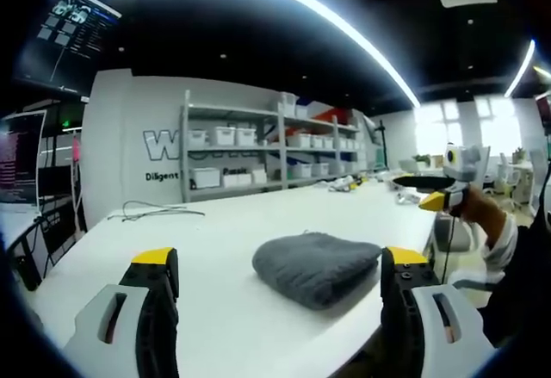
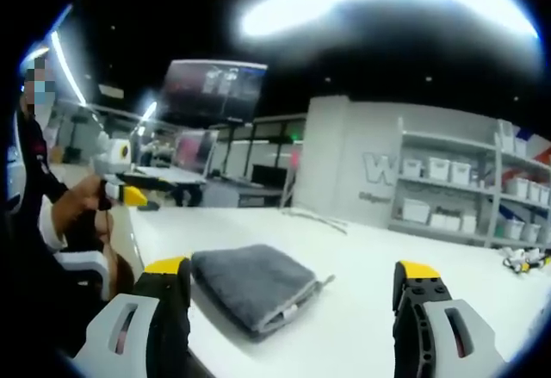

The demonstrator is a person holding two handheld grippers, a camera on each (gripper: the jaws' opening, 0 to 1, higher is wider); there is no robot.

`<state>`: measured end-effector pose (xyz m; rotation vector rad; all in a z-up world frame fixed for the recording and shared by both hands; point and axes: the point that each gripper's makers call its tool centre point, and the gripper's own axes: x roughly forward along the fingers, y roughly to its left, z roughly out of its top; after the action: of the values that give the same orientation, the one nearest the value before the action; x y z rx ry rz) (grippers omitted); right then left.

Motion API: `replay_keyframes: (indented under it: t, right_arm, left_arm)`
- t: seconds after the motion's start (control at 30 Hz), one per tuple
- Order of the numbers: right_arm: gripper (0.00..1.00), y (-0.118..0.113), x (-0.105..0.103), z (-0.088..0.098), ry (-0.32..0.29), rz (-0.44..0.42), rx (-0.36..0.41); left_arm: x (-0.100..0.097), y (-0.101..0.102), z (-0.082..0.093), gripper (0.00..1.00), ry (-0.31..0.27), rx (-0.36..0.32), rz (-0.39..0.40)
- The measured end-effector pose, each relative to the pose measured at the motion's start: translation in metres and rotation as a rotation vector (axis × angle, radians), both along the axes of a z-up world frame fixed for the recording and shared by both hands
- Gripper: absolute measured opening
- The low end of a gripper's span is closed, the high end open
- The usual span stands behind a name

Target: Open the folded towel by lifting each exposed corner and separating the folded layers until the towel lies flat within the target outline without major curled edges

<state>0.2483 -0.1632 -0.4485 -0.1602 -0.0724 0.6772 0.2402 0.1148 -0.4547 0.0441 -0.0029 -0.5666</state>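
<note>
light: bright ceiling strips (image 1: 344,29) | glare: blown-out overhead | blur: right gripper view | edges: fisheye-bent

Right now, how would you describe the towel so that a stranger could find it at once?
Look at the long white table in front of the shelves of white bins. Near its front edge lies the towel, between the open jaws in the left gripper view. It is a folded, fluffy dark grey bundle, the sole dark, soft thing on that white top.
</note>
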Motion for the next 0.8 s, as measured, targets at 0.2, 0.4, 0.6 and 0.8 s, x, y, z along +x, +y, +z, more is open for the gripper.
replay_keyframes:
  t: [0.2, 0.4, 0.6, 0.8]
  right_arm:
    - [0.99, -0.002, 0.000, 0.000, -0.001, -0.002, -0.007]
    - [0.99, -0.005, 0.001, 0.000, -0.002, -0.009, -0.016]
    - [0.99, -0.004, 0.001, 0.001, -0.005, -0.007, -0.024]
    - [0.99, -0.003, 0.001, -0.002, -0.003, -0.005, -0.042]
  left_arm:
    - [0.001, -0.005, -0.005, 0.96, 0.007, 0.014, -0.011]
    - [0.001, -0.007, -0.004, 0.96, 0.004, 0.022, -0.012]
    - [0.001, -0.011, -0.006, 0.95, 0.005, 0.032, -0.019]
    - [0.003, -0.017, -0.010, 0.94, 0.007, 0.033, -0.019]
